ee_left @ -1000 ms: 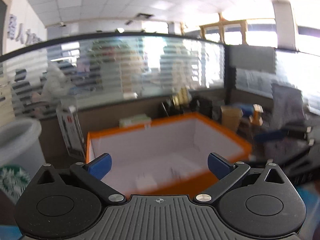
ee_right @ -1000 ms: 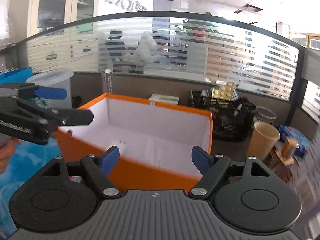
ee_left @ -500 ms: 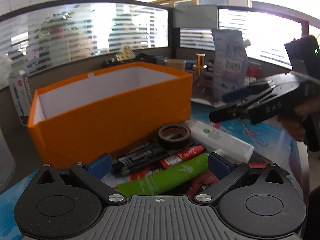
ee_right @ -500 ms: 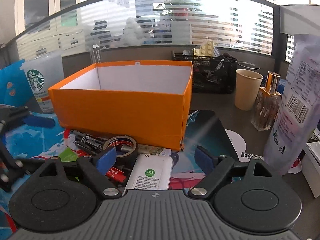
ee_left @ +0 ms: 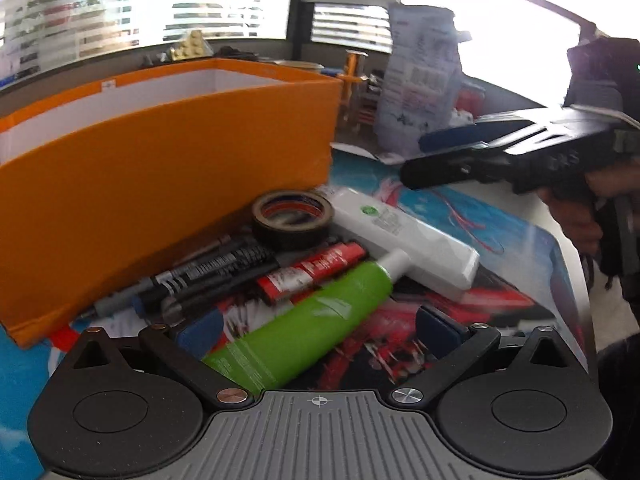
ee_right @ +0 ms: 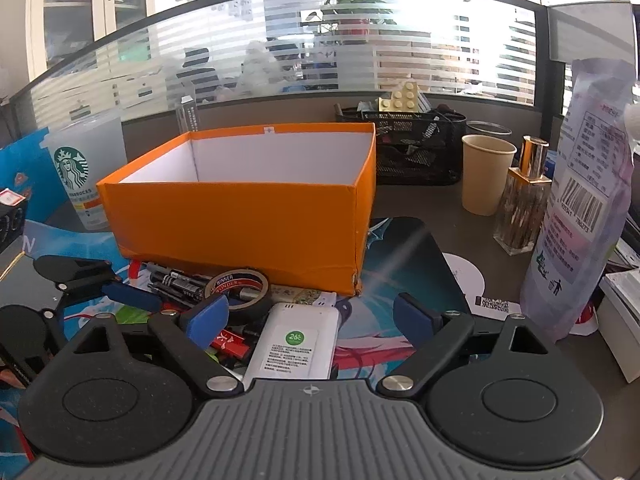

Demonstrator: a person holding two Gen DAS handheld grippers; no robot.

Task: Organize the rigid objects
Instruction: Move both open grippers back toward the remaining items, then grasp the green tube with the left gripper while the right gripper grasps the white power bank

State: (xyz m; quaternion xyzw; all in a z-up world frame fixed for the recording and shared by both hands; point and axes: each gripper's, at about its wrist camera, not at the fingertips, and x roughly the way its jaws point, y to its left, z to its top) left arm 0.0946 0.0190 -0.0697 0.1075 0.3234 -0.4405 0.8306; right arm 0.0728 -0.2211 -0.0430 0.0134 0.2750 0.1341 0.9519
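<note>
An open orange box stands on the desk, white inside. In front of it lies a pile: a tape roll, black markers, a red tube, a green tube and a white flat device. My left gripper is open low over the pile, with the green tube lying between its blue pads, untouched. My right gripper hovers over the white device, its jaws opening and nothing gripped. Each gripper shows in the other's view: the right gripper and the left gripper.
A Starbucks cup stands left of the box. To the right are a paper cup, a glass bottle with a gold cap and a tall printed bag. A black mesh basket sits behind. A hand holds the right gripper.
Both views have tipped down from the box's inside to the pile in front of it. The left gripper sank over the green tube. The right jaws stand slightly wider.
</note>
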